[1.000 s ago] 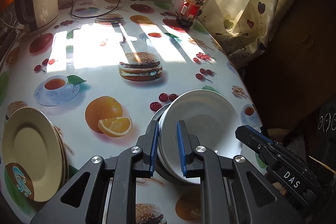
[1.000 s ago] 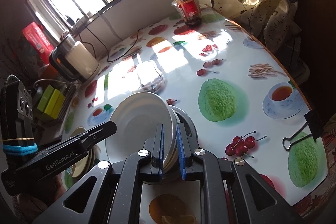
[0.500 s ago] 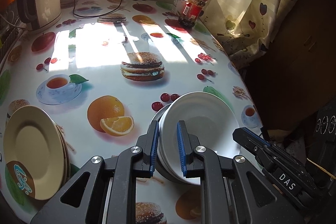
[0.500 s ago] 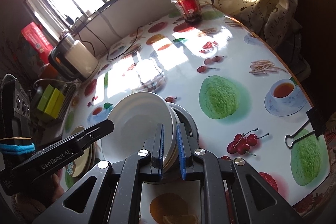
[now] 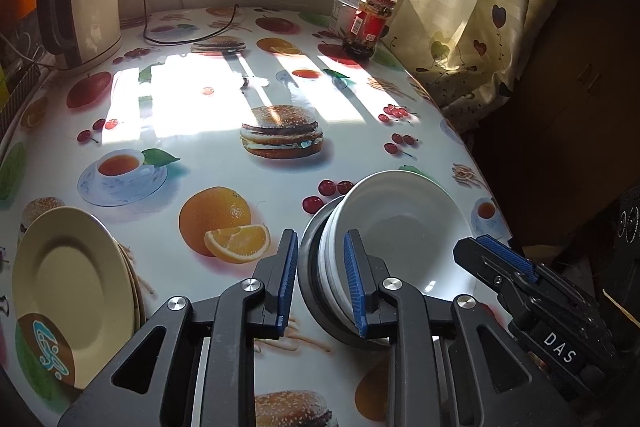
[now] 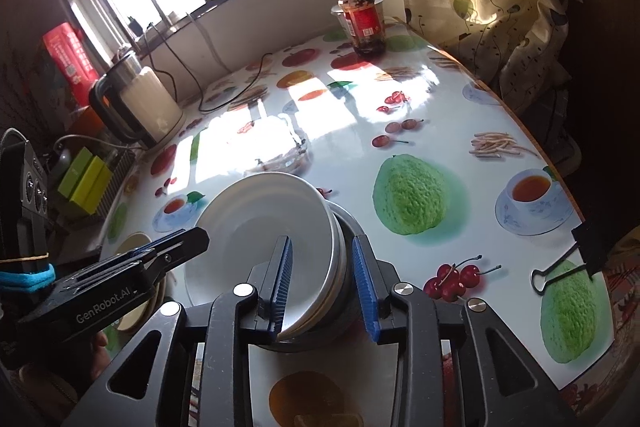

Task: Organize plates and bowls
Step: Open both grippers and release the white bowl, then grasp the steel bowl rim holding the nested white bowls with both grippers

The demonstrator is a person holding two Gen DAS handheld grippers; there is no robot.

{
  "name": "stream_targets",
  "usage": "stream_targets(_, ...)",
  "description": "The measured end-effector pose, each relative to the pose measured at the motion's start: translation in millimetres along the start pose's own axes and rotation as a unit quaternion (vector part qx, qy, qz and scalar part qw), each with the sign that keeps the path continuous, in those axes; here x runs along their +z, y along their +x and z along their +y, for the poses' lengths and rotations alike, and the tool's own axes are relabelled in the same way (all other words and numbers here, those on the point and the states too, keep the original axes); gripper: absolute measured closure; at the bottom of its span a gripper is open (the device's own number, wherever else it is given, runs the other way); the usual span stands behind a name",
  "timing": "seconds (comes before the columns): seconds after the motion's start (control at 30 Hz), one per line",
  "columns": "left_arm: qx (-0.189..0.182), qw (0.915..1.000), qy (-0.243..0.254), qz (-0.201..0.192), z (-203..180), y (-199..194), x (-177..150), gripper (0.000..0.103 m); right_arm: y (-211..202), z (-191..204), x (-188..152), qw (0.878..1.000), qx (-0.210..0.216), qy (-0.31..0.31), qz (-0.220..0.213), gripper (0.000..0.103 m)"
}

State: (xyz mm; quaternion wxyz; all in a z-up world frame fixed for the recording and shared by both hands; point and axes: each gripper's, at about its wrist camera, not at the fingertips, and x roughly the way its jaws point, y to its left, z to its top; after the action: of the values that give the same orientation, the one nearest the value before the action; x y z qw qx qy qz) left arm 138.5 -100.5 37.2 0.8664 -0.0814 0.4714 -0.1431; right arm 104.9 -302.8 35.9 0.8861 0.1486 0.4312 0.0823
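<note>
Sunlight from a barred window falls across a round bench covered in a glossy cloth printed with burgers, oranges, cherries and teacups. At the near edge of the bench sits a stack of white bowls nested inside a dark metal bowl.

Both grippers are at this stack from opposite sides. The left gripper straddles the stack's near-left rim: 1 blue-padded finger stands outside the metal bowl, the other inside the top white bowl. Its fingers have just been opening, and a visible gap now separates the outer pad from the metal wall, so the rim lies between them without being clamped.

The right gripper straddles the opposite rim in the same way, 1 finger inside the top bowl and 1 outside the metal bowl. These fingers have also just been opening; the rims sit between them, loose, with daylight beside the outer pad.

Well to the left of the left fingers lies a stack of cream plates with a brown and blue mark on the top plate.

Far beyond both sets of fingers, near the window wall, stand an electric kettle with its cord, and a red-labelled jar beside a heart-patterned curtain. A black binder clip lies at the bench edge, right of the right fingers.
</note>
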Motion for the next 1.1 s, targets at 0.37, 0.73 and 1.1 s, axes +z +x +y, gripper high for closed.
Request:
stream_targets(0.37,-0.01,0.9996,0.007,-0.026,12.0,-7.6,-11.1,0.062,-4.6,-5.6,-10.3,1.0,0.004,-0.004,-0.028,0.057)
stream_targets(0.73,-0.026,0.9986,-0.001,-0.047,30.8,-19.2,-19.9,0.057,-22.8,-29.9,-25.1,0.998,-0.015,-0.002,-0.057,0.049)
stream_targets(1.1,-0.023,0.9992,-0.026,-0.02,50.3,0.4,-32.9,0.057,-4.3,-51.2,-37.4,0.999,-0.027,0.015,-0.035,0.049)
